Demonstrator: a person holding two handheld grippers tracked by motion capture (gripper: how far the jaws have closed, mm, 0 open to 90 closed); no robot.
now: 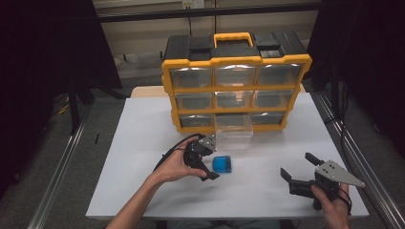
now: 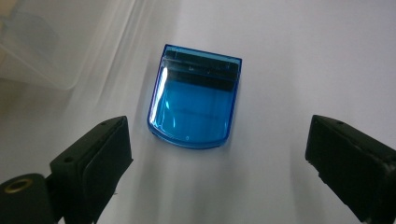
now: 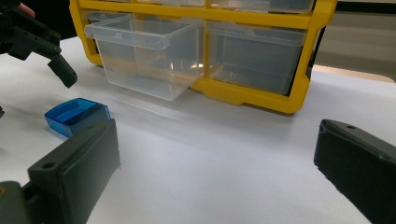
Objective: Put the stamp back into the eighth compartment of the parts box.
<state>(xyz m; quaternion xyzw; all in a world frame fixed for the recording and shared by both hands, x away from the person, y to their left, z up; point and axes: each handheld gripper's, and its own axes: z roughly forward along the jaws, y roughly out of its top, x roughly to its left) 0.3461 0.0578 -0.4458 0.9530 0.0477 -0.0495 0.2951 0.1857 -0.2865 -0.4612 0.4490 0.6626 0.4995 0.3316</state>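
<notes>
We are reaching for the blue box [image 1: 222, 164] with the left gripper [image 1: 208, 161], its jaws spread wide and holding nothing; the box is lying flat on the white counter [image 1: 143, 143], near the middle, just in front of the pulled-out clear drawer [image 1: 233, 130] of the yellow organizer [image 1: 235, 88]. As we judge it, the drawer is already standing open and the pick-up is not yet made, so gripping, carrying and dropping the box into the drawer are all left. The right gripper [image 1: 298, 168] is waiting at the near right, jaws open and empty. The left gripper view is showing the box [image 2: 194, 96] lying beyond the jaw tips, untouched, while the right gripper view is showing the drawer [image 3: 142, 51] empty inside.
</notes>
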